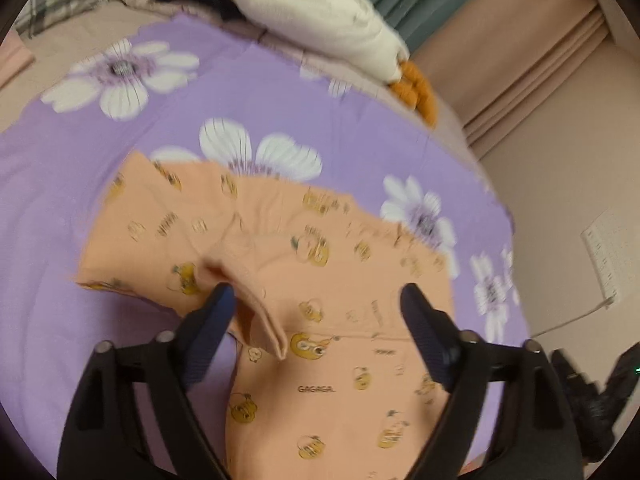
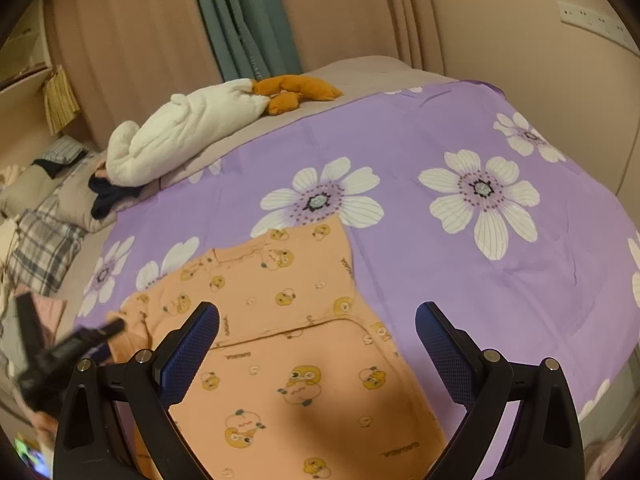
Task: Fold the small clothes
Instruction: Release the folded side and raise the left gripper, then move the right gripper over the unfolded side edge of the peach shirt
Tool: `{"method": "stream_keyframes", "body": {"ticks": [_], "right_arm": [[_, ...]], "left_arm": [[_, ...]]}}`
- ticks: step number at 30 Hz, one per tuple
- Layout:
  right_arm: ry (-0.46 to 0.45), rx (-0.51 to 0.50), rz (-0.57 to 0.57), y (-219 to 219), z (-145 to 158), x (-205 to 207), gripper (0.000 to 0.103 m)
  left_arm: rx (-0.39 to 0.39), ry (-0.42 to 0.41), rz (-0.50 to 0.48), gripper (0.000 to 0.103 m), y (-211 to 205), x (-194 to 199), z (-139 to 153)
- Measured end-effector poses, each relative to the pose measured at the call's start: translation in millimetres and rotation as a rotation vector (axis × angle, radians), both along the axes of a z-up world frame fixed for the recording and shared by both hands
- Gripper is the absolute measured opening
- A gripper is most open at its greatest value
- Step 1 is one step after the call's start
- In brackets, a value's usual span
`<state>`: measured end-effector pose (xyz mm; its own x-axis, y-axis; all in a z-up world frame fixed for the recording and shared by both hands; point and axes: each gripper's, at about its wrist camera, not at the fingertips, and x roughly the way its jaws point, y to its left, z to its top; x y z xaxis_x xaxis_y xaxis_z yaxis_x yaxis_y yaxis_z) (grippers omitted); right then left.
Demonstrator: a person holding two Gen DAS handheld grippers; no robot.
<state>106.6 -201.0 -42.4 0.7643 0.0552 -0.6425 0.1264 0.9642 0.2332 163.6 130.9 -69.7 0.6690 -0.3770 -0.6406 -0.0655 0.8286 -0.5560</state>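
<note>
A small peach garment (image 1: 304, 264) printed with yellow ducks lies on the purple flowered sheet (image 1: 248, 80). Its ribbed cuff (image 1: 256, 304) is bunched up near my left finger. My left gripper (image 1: 316, 300) is open just above the garment, holding nothing. The left wrist view is blurred. In the right wrist view the same garment (image 2: 288, 320) lies flat with one part folded over. My right gripper (image 2: 318, 316) is open above it and empty. My left gripper (image 2: 72, 348) shows blurred at the left edge.
A white and orange plush toy (image 2: 192, 124) lies at the bed's far side by dark clothes (image 2: 108, 196) and plaid pillows (image 2: 44, 248). Curtains (image 2: 244, 20) hang behind. A wall socket strip (image 1: 604, 256) and the bed's right edge are close.
</note>
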Motion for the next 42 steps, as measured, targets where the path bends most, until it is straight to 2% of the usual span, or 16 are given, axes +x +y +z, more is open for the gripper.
{"method": "stream_keyframes", "body": {"ticks": [6, 11, 28, 42], "right_arm": [[-0.004, -0.003, 0.026, 13, 2, 2, 0.098], [-0.006, -0.002, 0.058, 26, 4, 3, 0.098], [0.031, -0.003, 0.110, 62, -4, 8, 0.098], [0.052, -0.003, 0.177, 98, -8, 19, 0.098]], "left_arm": [[0.018, -0.108, 0.096, 0.096, 23, -36, 43], [0.014, -0.136, 0.155, 0.099, 40, -58, 54], [0.009, -0.051, 0.216, 0.100, 71, -84, 26], [0.000, -0.015, 0.250, 0.100, 96, -93, 17]]}}
